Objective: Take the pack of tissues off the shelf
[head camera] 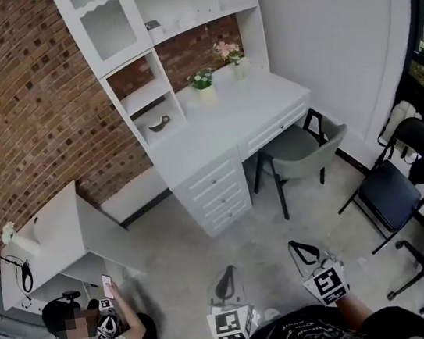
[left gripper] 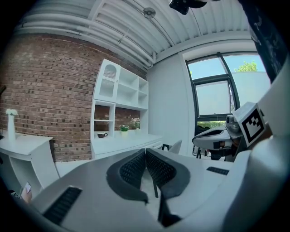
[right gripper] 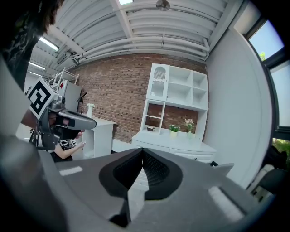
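A white desk (head camera: 221, 124) with a tall shelf unit (head camera: 164, 6) stands against the brick wall, some way ahead of me. On an upper shelf lies a small grey thing (head camera: 153, 27), too small to tell whether it is the pack of tissues. My left gripper (head camera: 227, 270) and right gripper (head camera: 292, 245) are low in the head view, over the floor and far short of the desk. Both point toward it. The left gripper (left gripper: 145, 150) is shut with nothing between its pads. The right gripper (right gripper: 142, 150) is likewise shut and empty.
A grey chair (head camera: 303, 147) sits at the desk, and black chairs (head camera: 393, 193) stand on the right by the window. A person (head camera: 95, 336) sits on the floor at lower left, beside a small white table (head camera: 48, 236). A dark cup (head camera: 159, 123) and potted plants (head camera: 201, 79) are on the desk unit.
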`<action>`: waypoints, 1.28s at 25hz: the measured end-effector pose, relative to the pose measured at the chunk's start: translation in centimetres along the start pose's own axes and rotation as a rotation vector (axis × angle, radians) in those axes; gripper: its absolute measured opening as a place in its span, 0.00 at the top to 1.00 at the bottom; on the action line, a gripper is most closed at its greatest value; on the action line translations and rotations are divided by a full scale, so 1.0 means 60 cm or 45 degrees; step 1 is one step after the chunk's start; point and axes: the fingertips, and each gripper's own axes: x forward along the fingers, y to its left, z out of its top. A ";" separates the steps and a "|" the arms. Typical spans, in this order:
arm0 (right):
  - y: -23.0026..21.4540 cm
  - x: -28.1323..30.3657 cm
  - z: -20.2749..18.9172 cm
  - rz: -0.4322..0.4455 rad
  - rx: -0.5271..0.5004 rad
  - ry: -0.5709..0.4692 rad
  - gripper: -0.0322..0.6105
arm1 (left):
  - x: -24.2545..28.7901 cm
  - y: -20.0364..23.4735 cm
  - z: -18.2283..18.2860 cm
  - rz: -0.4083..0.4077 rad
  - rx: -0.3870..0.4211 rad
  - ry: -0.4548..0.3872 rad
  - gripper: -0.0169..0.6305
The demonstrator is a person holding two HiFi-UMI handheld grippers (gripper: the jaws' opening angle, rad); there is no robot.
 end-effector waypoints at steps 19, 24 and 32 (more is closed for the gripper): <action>0.011 0.062 0.001 0.013 0.012 0.021 0.94 | 0.012 0.048 -0.021 -0.021 -0.077 0.047 0.95; -0.005 0.087 0.003 0.047 0.029 0.002 0.94 | 0.033 0.054 -0.014 0.009 -0.071 0.045 0.95; -0.065 0.138 0.002 0.052 0.003 0.019 0.94 | 0.091 0.069 -0.009 0.074 -0.092 0.057 0.95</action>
